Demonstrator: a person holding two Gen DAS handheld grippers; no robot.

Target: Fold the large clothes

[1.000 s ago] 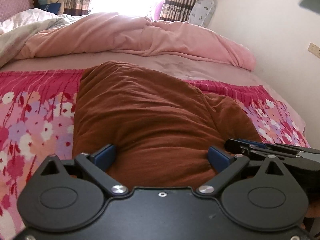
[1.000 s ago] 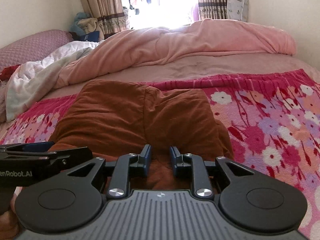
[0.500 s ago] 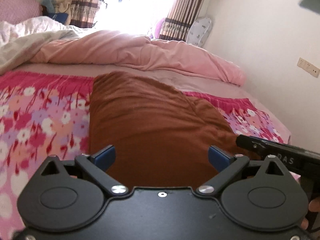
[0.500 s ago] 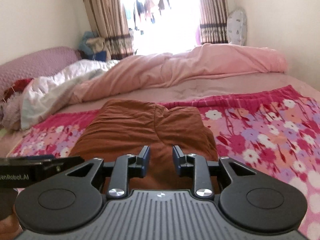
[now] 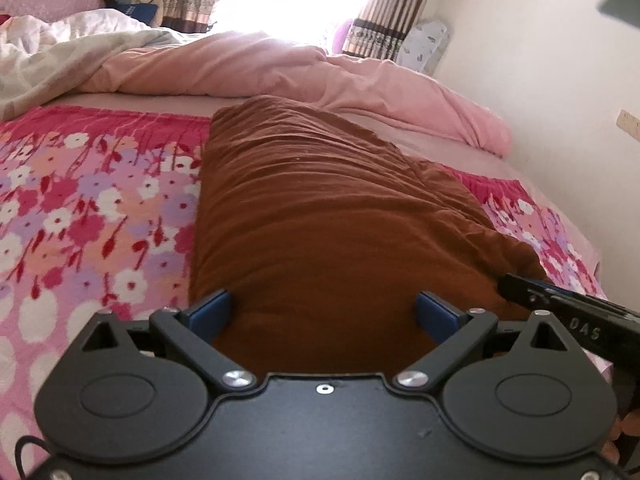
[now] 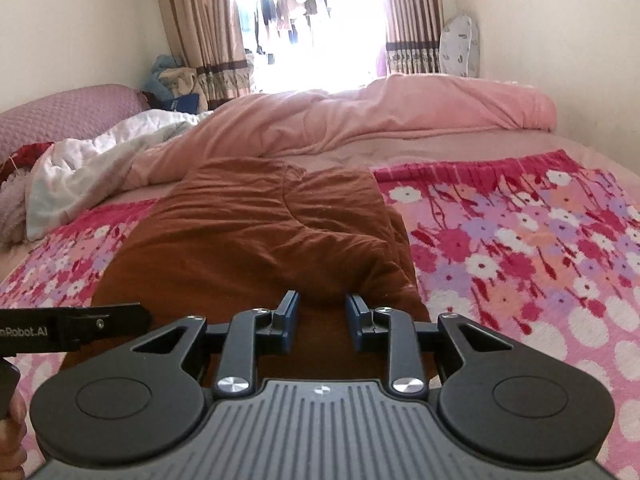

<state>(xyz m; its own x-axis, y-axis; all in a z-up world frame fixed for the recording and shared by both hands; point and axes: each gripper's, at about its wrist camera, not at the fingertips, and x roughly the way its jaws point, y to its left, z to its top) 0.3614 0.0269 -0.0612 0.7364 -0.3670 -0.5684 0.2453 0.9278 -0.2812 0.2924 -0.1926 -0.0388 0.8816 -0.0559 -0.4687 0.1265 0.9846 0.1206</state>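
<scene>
The brown garment is laid in a folded bundle on the flowered blanket of the bed, probably so its near edge can be reached. The left tongs are held wide open and the right tongs partly open, nothing gripped. Both are pointed downward over the near edge, side by side.
</scene>
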